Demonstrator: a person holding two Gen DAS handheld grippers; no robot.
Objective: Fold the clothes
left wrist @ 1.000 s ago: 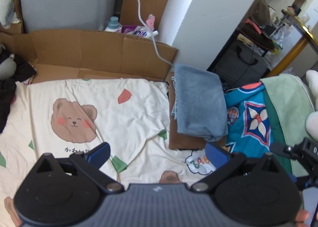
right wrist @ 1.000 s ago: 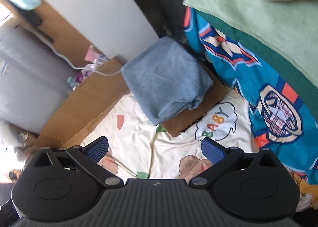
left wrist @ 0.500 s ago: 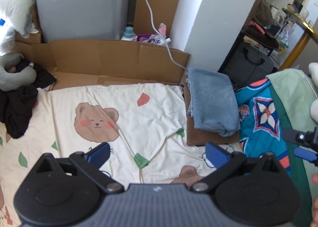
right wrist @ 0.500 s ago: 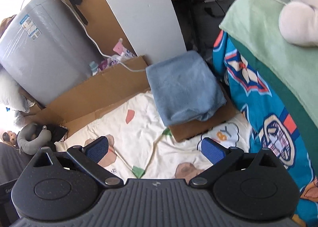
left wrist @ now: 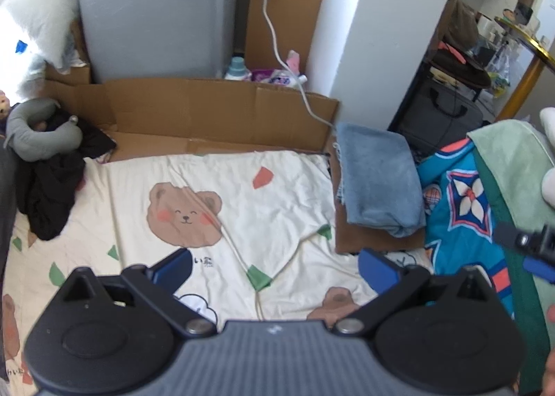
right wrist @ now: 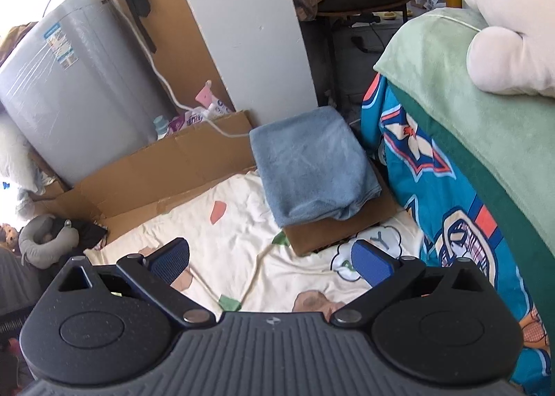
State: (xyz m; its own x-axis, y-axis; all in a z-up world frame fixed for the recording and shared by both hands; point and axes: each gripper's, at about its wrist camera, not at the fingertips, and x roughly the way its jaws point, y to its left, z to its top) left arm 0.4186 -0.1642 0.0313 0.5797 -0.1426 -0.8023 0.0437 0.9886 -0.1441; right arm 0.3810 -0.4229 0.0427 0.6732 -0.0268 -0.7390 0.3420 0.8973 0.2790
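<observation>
- Left gripper (left wrist: pixel 275 266): two blue fingers spread wide, nothing between them
- Right gripper (right wrist: pixel 270 259): two fingers likewise spread and empty
- One folded blue towel (left wrist: pixel 376 181) lies on one cardboard piece (left wrist: pixel 374 240), ahead of the right finger of each gripper
- One cream bear-print sheet (left wrist: pixel 242 195) spreads below and ahead of both finger pairs
- One black clothes heap (left wrist: pixel 48 188) sits far beyond the left finger, beside one grey neck pillow (left wrist: pixel 38 136)

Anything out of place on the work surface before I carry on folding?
The blue folded towel sits neatly on its cardboard. A black garment lies crumpled at the bear sheet's left edge, beside a grey neck pillow. Both grippers, left and right, are open and empty.
</observation>
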